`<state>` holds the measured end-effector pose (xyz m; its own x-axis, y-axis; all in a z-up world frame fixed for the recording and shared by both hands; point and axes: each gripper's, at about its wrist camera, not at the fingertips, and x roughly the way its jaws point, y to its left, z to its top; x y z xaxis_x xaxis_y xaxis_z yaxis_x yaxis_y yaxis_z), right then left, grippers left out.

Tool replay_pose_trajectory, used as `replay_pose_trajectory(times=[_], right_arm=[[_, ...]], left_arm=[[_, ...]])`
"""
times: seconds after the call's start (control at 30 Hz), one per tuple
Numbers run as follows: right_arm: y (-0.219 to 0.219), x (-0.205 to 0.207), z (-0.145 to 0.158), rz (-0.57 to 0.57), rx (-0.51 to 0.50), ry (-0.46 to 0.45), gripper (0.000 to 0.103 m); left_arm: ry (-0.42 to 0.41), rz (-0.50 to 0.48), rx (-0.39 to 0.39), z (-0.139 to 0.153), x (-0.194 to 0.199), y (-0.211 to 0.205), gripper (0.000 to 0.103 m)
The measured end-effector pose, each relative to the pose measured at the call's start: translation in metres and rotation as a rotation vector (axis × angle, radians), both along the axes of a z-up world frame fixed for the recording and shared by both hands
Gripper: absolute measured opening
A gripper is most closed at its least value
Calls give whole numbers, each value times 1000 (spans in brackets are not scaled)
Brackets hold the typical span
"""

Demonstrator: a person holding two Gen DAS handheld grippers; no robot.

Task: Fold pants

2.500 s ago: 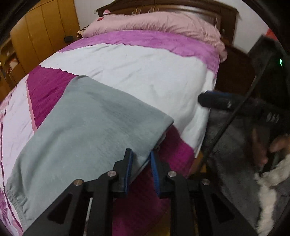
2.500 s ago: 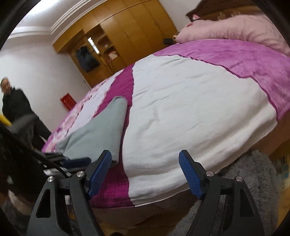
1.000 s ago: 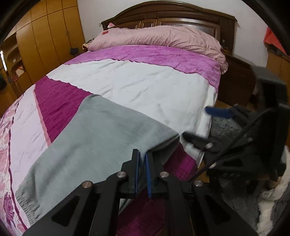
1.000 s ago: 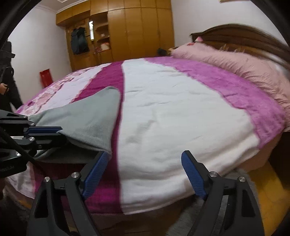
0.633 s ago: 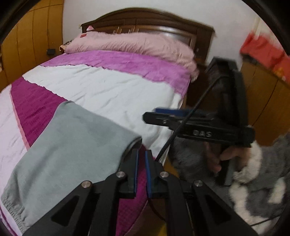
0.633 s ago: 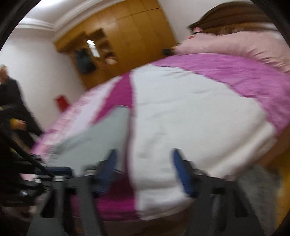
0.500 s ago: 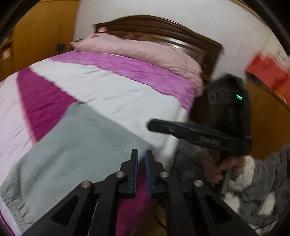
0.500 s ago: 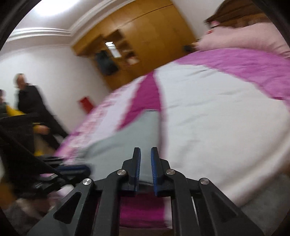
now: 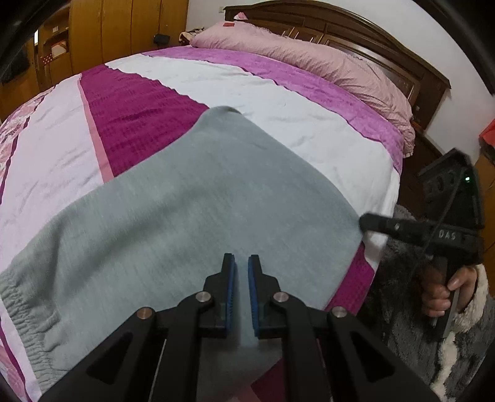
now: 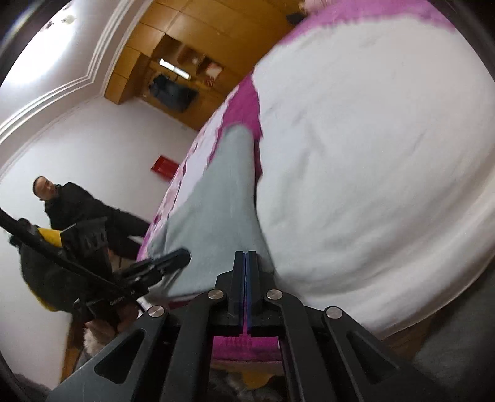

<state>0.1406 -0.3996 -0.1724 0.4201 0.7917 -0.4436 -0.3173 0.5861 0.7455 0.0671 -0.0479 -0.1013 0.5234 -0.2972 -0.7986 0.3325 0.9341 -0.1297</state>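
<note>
Grey pants [image 9: 185, 216] lie flat on the pink, magenta and white bedspread [image 9: 278, 92], their elastic hem [image 9: 18, 297] at the lower left. My left gripper [image 9: 240, 263] is shut on the near edge of the pants, with grey cloth showing between its blue pads. My right gripper [image 9: 365, 221] comes in from the right with its tip at the pants' right corner. In the right wrist view the right gripper [image 10: 246, 256] has its pads pressed together at the corner of the pants [image 10: 222, 198]. The left gripper [image 10: 182, 256] shows low at the left there.
A pink pillow [image 9: 309, 52] lies against a dark wooden headboard [image 9: 371, 40]. Wooden wardrobes [image 9: 108, 27] stand beyond the bed. A hand [image 9: 445, 293] in a fluffy grey sleeve holds the right gripper. A person in dark clothes [image 10: 71, 201] stands beside the bed.
The right gripper went from wide open to shut and moved in to the pants' right corner, rolling as it came. The left gripper stayed shut and shifted over the pants.
</note>
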Motion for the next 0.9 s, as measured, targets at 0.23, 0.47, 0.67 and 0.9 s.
replay_pose_trajectory(times=[0.23,0.47,0.67,0.9], right_arm=[[50,28,31,143,52,-121,3],[51,67,-6,123,-16,-52,0],[43,85,18,75,49,-79,1],[113,143,22,297,-45,-26,1]], left_arm=[[-2,11,-15,-1,0,3,8],[33,63,-111,-6,5,15,8],[6,151,-199,14,14,37,8],[51,262,-183,4,46,55,8]])
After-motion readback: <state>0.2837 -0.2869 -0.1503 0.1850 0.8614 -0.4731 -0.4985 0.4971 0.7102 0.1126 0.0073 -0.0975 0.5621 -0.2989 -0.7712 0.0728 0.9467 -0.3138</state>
